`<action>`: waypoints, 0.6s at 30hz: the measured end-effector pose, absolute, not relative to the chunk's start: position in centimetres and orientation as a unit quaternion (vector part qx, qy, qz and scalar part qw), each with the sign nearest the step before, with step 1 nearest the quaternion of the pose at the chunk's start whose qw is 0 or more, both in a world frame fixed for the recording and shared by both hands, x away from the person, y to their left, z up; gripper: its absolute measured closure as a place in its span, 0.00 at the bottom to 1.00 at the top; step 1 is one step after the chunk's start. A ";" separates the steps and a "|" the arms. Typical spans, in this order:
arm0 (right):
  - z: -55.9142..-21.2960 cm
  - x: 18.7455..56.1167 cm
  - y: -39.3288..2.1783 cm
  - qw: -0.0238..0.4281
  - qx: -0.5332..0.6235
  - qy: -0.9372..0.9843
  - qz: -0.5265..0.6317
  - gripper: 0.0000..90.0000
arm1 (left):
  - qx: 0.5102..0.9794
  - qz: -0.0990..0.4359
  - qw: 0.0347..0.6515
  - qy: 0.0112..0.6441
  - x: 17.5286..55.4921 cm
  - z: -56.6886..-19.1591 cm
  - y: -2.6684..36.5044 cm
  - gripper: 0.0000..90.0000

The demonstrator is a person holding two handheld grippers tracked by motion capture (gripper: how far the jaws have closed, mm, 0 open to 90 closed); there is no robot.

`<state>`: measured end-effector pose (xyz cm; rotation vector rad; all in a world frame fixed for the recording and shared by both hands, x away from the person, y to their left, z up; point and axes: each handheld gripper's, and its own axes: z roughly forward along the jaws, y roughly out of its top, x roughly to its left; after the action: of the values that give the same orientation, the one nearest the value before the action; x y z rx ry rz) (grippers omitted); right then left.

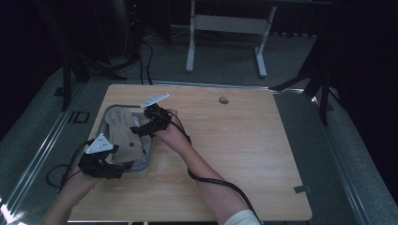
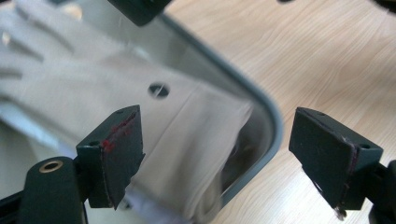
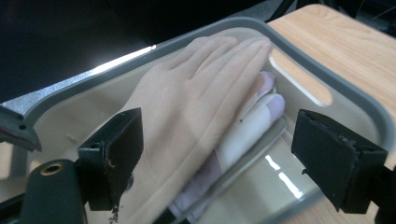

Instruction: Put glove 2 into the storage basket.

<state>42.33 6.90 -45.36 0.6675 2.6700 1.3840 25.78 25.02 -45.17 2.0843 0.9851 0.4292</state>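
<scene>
Beige glove (image 1: 124,133) lies flat in the grey-rimmed tray (image 1: 151,154) at the table's (image 1: 234,140) 9 o'clock side, fingers toward 12, cuff draped over the near rim. Fabric is soft and seamed; a pale lilac-white glove (image 3: 254,123) peeks from beneath it. My left gripper (image 2: 219,158) hangs over the cuff, jaws apart, holding nothing. My right gripper (image 3: 217,158) hangs over the tray's 3 o'clock rim, jaws likewise apart. Left gripper view is blurred; the dark round spot (image 2: 159,90) on the glove I cannot identify.
</scene>
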 end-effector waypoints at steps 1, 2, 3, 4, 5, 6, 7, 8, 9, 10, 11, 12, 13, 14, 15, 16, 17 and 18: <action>-45.2 42.2 6.5 0.036 0.214 0.867 0.448 0.18 | 0.816 0.170 0.398 0.384 25.7 -45.0 24.8 0.17; -45.0 42.1 6.0 0.043 0.210 0.868 0.448 0.18 | 0.811 0.170 0.409 0.382 25.6 -44.9 24.5 0.17; -44.9 41.9 5.5 0.046 0.210 0.867 0.449 0.18 | 0.807 0.170 0.419 0.380 25.6 -44.8 24.2 0.16; -44.8 41.8 5.1 0.046 0.210 0.865 0.452 0.18 | 0.803 0.169 0.426 0.381 25.6 -44.8 23.9 0.15; -44.7 41.7 4.6 0.047 0.209 0.864 0.455 0.18 | 0.801 0.162 0.434 0.378 25.6 -44.7 23.6 0.15; -44.6 41.6 4.2 0.049 0.206 0.864 0.457 0.18 | 0.801 0.157 0.440 0.375 25.7 -44.7 23.2 0.13; -44.6 41.4 3.8 0.051 0.204 0.864 0.458 0.18 | 0.800 0.155 0.444 0.373 25.7 -44.6 22.8 0.11; -44.6 41.3 3.4 0.055 0.200 0.865 0.457 0.18 | 0.799 0.154 0.447 0.371 25.7 -44.6 22.5 0.11; -44.6 41.1 3.1 0.057 0.200 0.866 0.454 0.18 | 0.801 0.154 0.446 0.368 25.7 -44.7 22.1 0.11; -44.6 41.0 2.8 0.056 0.198 0.867 0.454 0.18 | 0.801 0.156 0.446 0.367 25.7 -44.7 21.7 0.11; -44.6 40.9 2.4 0.054 0.198 0.867 0.453 0.18 | 0.801 0.155 0.450 0.365 25.7 -44.7 21.4 0.11; -44.7 40.8 2.1 0.054 0.195 0.868 0.453 0.18 | 0.801 0.150 0.453 0.362 25.7 -44.8 21.0 0.11; -44.7 40.6 1.7 0.056 0.194 0.868 0.454 0.18 | 0.802 0.147 0.454 0.359 25.7 -44.8 20.7 0.11; -44.7 40.5 1.3 0.056 0.193 0.867 0.456 0.18 | 0.803 0.147 0.454 0.356 25.7 -44.9 20.3 0.11; -44.7 40.4 0.9 0.056 0.191 0.867 0.457 0.18 | 0.806 0.147 0.453 0.352 25.7 -45.0 19.8 0.11; -44.8 40.3 0.6 0.057 0.192 0.867 0.456 0.18 | 0.807 0.146 0.454 0.350 25.7 -45.1 19.4 0.11; -44.8 40.2 0.2 0.060 0.192 0.867 0.456 0.18 | 0.808 0.143 0.454 0.347 25.6 -45.2 19.0 0.11; -44.8 40.1 -0.2 0.062 0.192 0.868 0.454 0.18 | 0.809 0.142 0.454 0.346 25.6 -45.3 18.7 0.11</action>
<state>40.06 -0.23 -44.83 0.5803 2.6239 1.3735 25.65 18.67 -45.35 1.9973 0.8532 0.3514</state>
